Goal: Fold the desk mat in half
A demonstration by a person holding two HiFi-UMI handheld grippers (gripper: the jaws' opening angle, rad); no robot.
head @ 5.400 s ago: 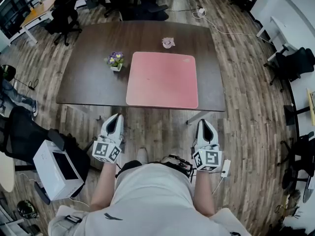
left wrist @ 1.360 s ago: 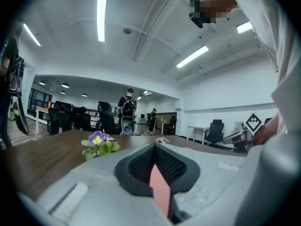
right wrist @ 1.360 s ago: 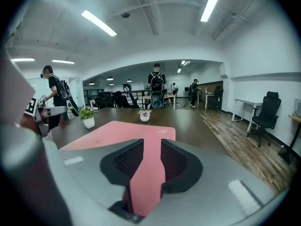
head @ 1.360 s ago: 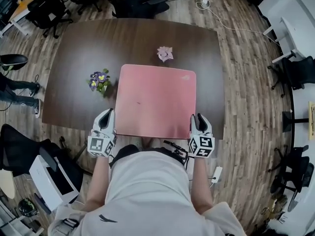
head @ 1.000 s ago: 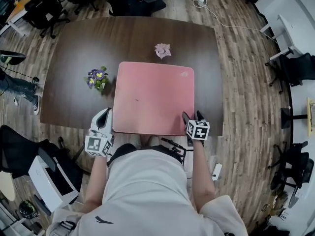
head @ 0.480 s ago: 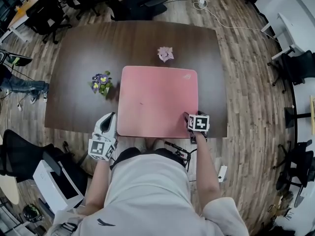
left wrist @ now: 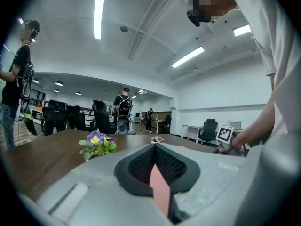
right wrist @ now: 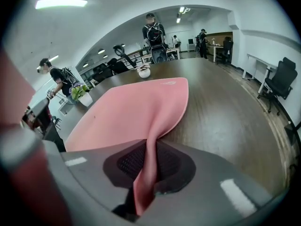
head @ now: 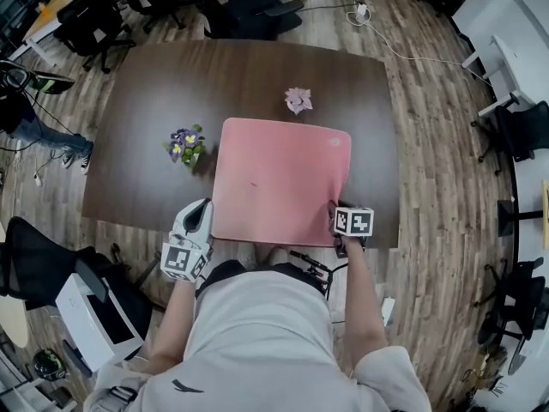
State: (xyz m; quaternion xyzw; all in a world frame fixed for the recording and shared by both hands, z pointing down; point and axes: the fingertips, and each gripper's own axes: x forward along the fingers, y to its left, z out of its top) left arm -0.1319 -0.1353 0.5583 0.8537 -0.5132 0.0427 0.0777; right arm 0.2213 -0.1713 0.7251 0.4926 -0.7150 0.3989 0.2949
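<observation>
Desk mat, pink, rectangular: lies flat on the dark worktop, with its near edge close to the worktop's front edge.

Near-left corner: pinched in the clenched jaws of the left gripper.

Near-right corner: between the jaws of the right gripper, which have just been closing and now clamp it, the edge buckled upward.

Step in hand, as judged: securing both near corners before the fold. Lift both together and level, then carry them to meet the far corners.

Adjacent: potted flowers just beside the left edge; small pink item beyond the far edge.
</observation>
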